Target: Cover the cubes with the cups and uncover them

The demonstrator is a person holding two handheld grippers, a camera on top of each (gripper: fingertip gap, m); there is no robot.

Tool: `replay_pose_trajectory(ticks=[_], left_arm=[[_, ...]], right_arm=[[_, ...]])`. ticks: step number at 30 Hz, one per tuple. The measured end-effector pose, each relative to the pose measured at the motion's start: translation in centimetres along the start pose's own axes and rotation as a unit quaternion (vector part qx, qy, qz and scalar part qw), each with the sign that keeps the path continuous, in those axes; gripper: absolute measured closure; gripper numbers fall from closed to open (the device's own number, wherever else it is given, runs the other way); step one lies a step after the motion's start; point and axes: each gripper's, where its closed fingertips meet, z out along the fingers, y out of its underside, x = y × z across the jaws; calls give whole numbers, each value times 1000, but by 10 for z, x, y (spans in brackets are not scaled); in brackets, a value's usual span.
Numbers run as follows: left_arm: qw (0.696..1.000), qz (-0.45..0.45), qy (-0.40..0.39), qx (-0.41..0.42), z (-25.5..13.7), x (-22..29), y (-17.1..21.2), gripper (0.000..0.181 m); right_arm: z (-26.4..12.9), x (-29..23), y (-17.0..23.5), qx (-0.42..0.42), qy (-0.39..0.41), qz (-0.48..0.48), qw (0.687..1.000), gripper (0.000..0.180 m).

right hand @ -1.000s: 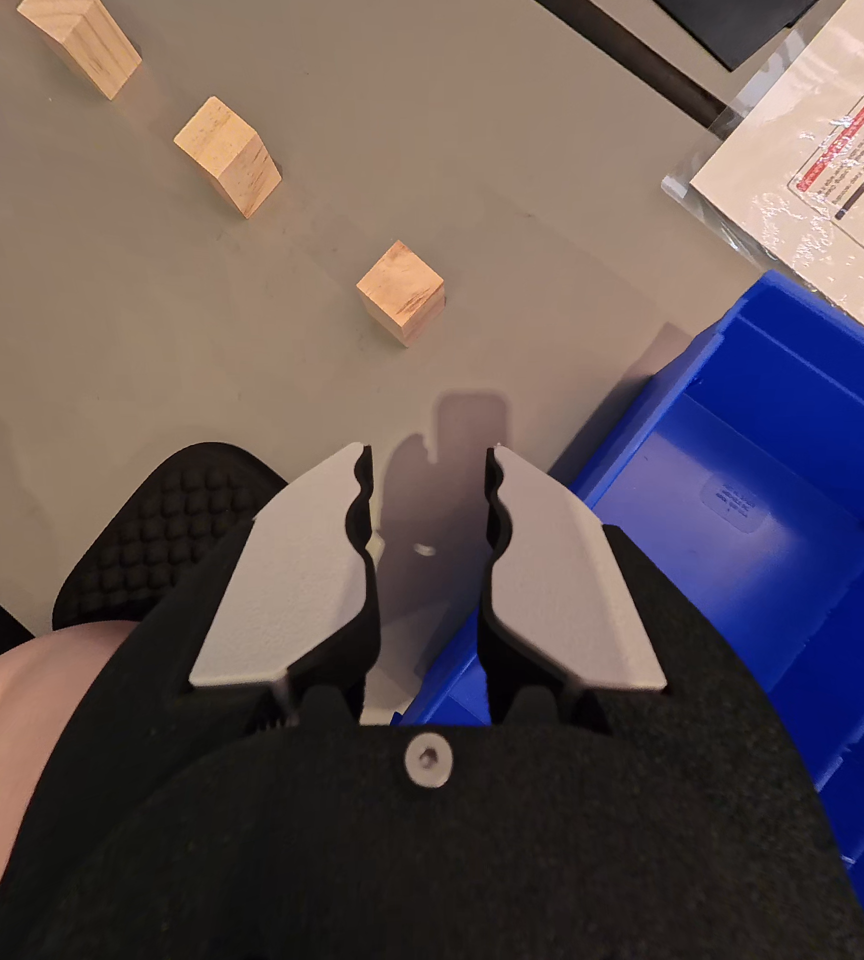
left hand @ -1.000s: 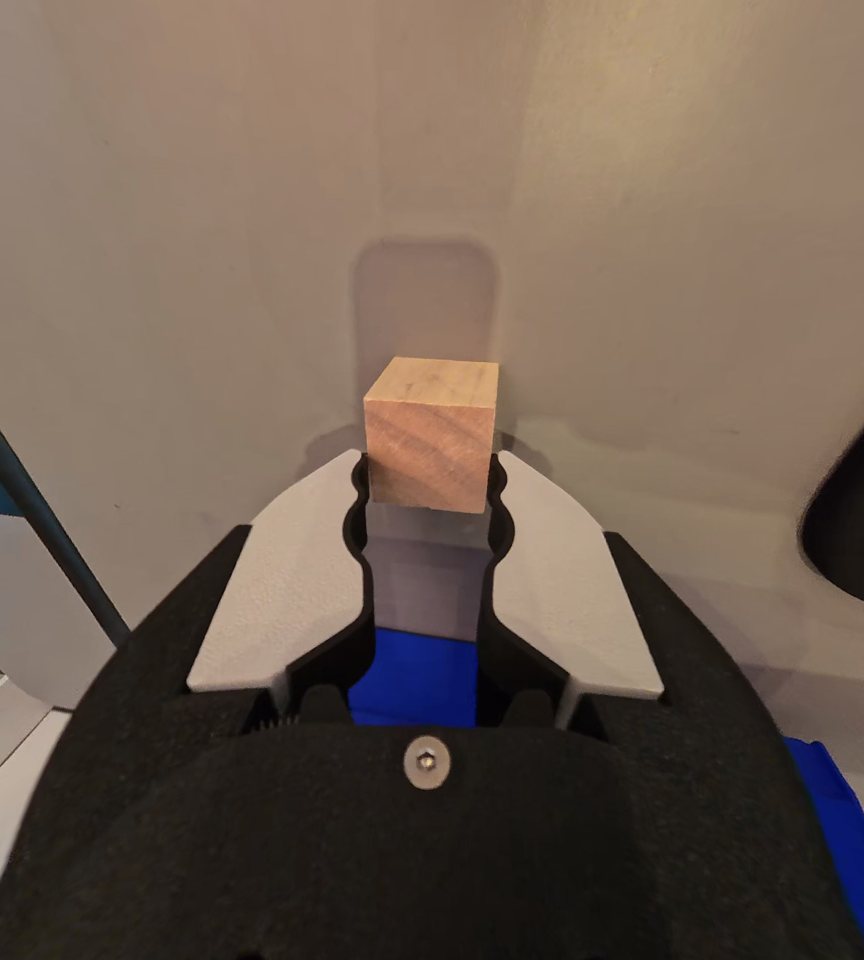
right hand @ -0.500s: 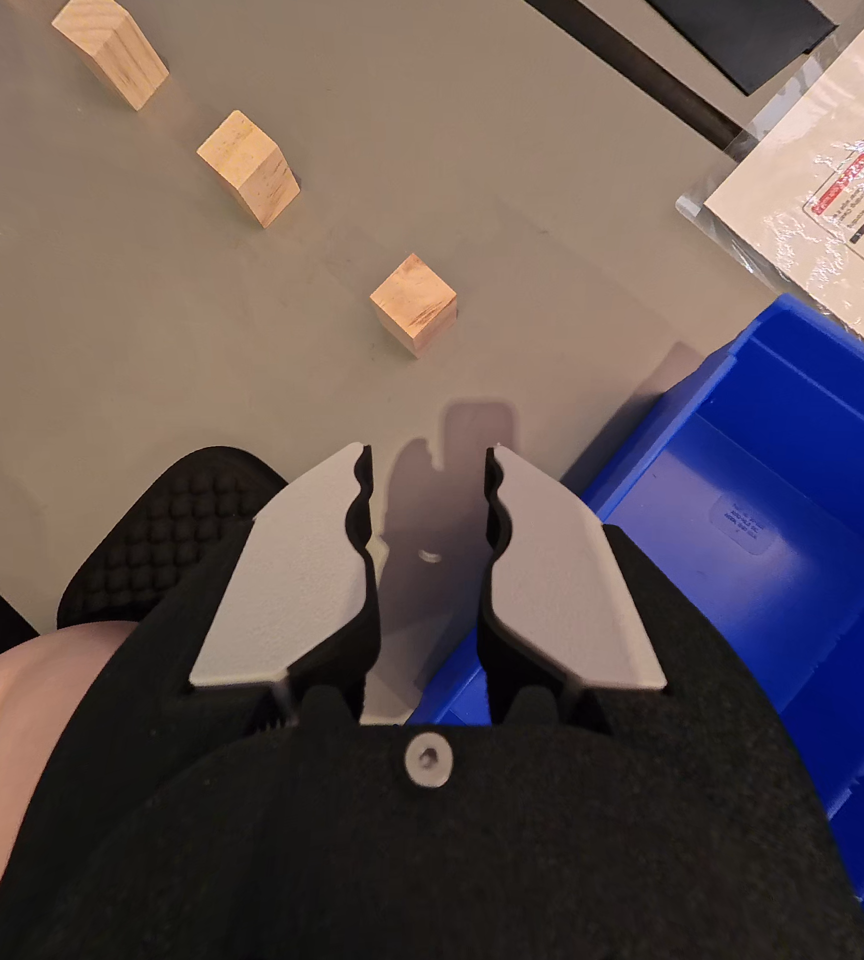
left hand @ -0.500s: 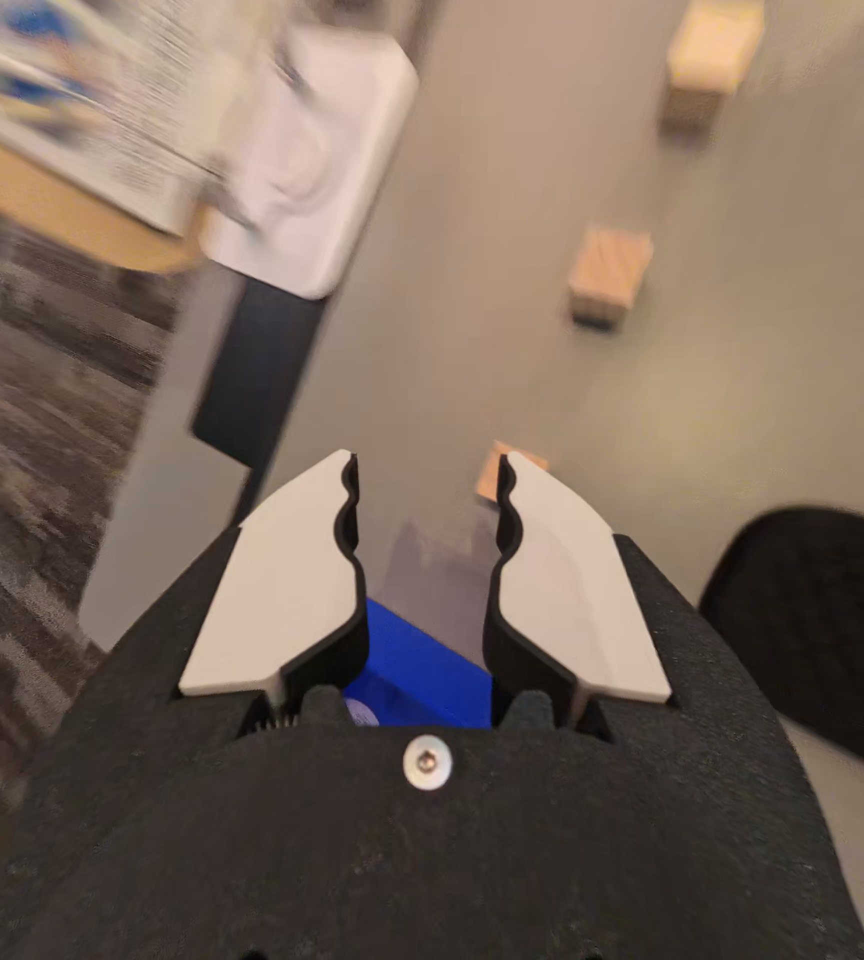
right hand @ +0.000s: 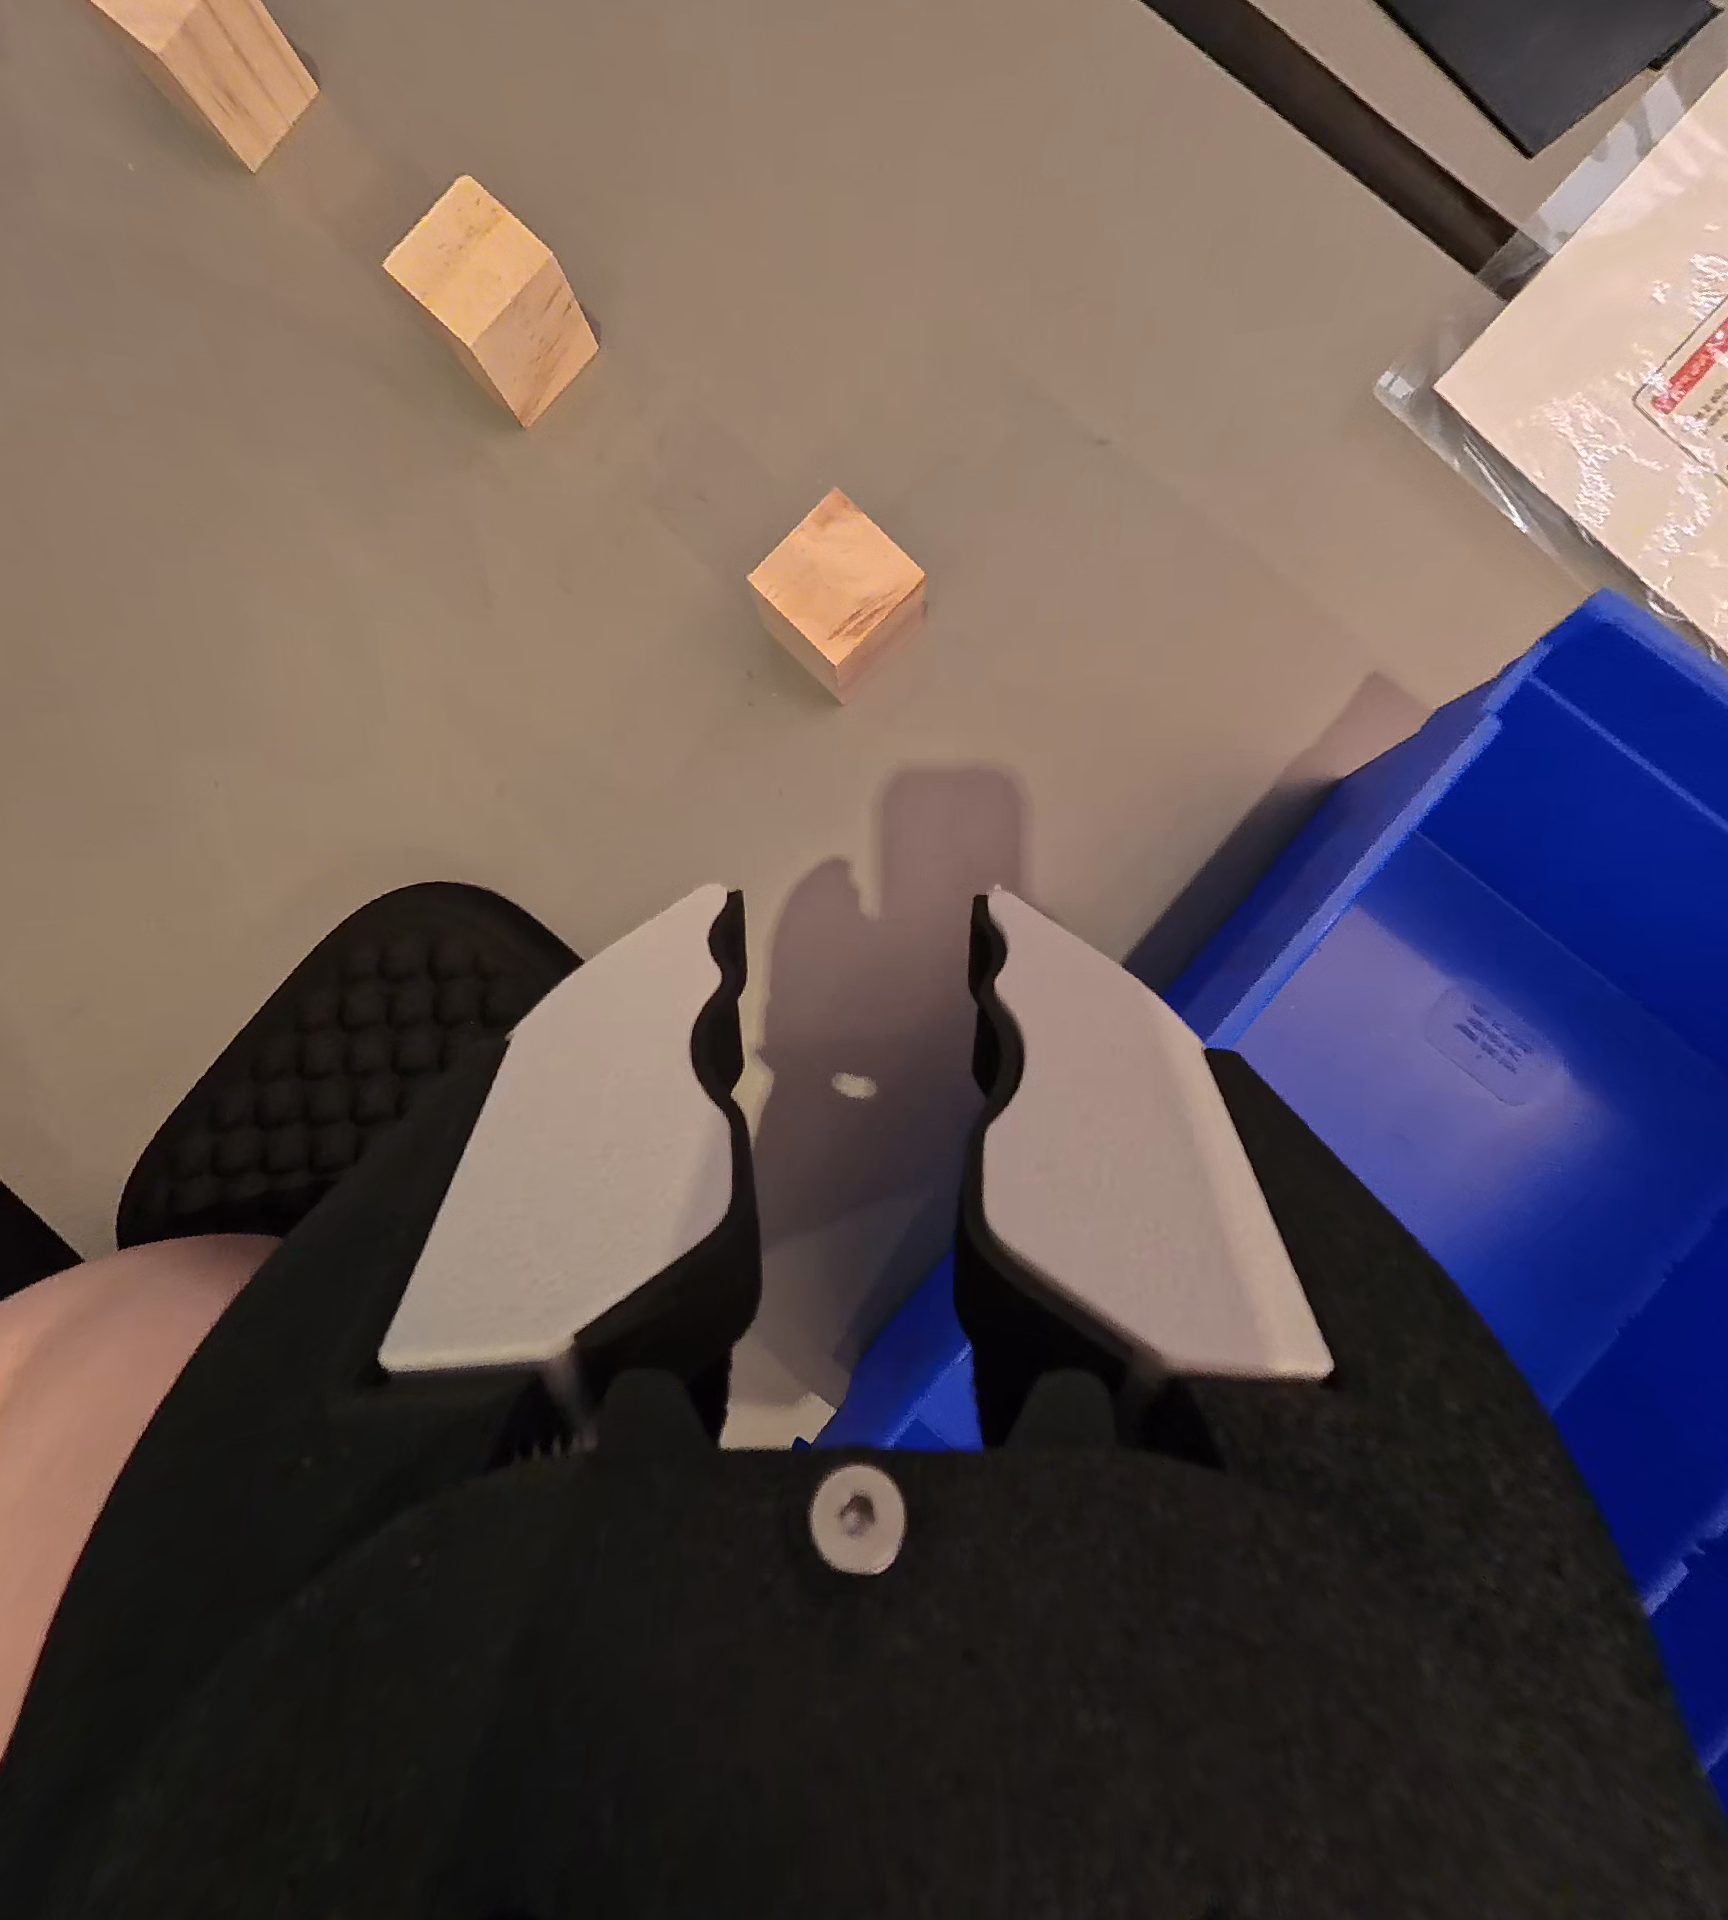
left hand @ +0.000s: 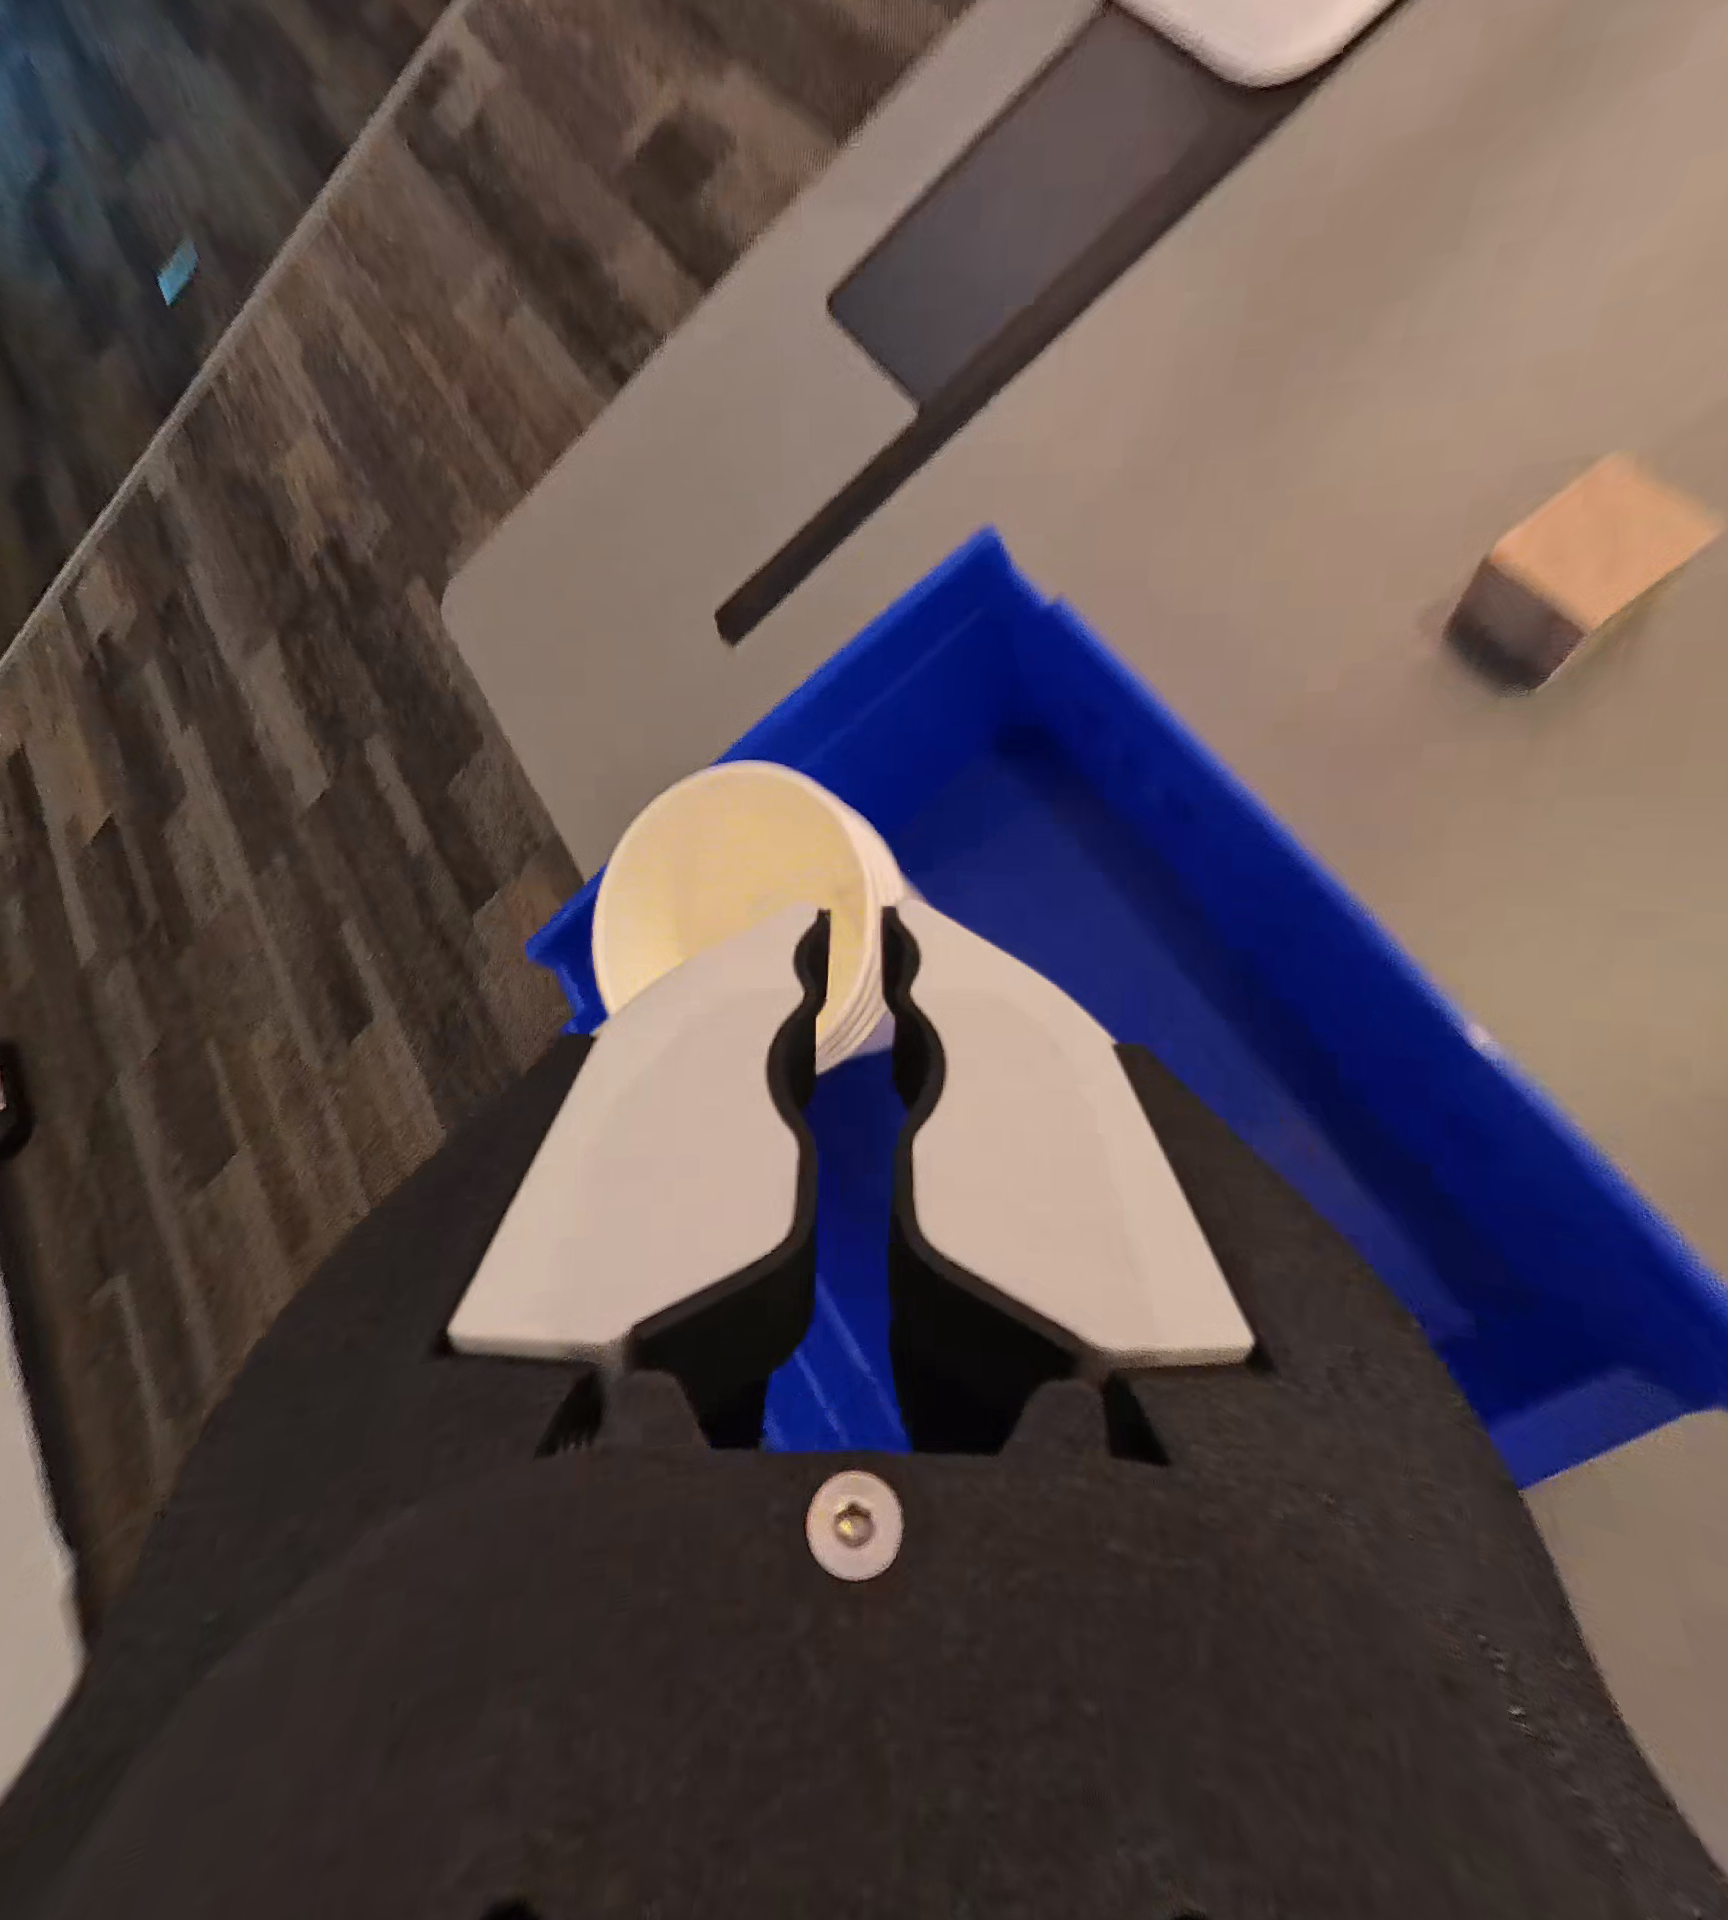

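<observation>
Left gripper (left hand: 852, 925) pinches stacked white cups' (left hand: 735, 883) rim at blue bin's (left hand: 1203, 831) corner near table edge, right gripper (right hand: 855, 914) parted, empty, over bare table (right hand: 216, 623) beside bin, three wooden cubes (right hand: 836, 592) spaced ahead.

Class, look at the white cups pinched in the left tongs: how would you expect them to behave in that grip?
The cups look thin-walled, so the rim may flex or dent under the left tongs. They seem a nested stack, so one could slip off. Probably light, and held over the bin.

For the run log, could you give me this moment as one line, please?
left gripper: shut on stacked white cups, over blue bin | right gripper: open, empty | three wooden cubes uncovered
</observation>
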Motion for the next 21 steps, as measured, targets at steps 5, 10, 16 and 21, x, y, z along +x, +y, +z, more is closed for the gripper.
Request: replay_pose_trajectory(ticks=[5,10,16,21], left_arm=[[992,61,-7,-110,18,-2,33,169],[986,82,5,-144,30,1,40,174],[983,105,6,-153,36,1,39,171],[981,106,10,-161,39,0,41,171]], right_arm=[[3,-2,0,-9,-2,-4,1000,139],[5,-4,2,-15,-4,-4,1000,139],[7,-4,3,-20,-5,-1,1000,139],[8,-4,4,-25,-6,0,1000,139]])
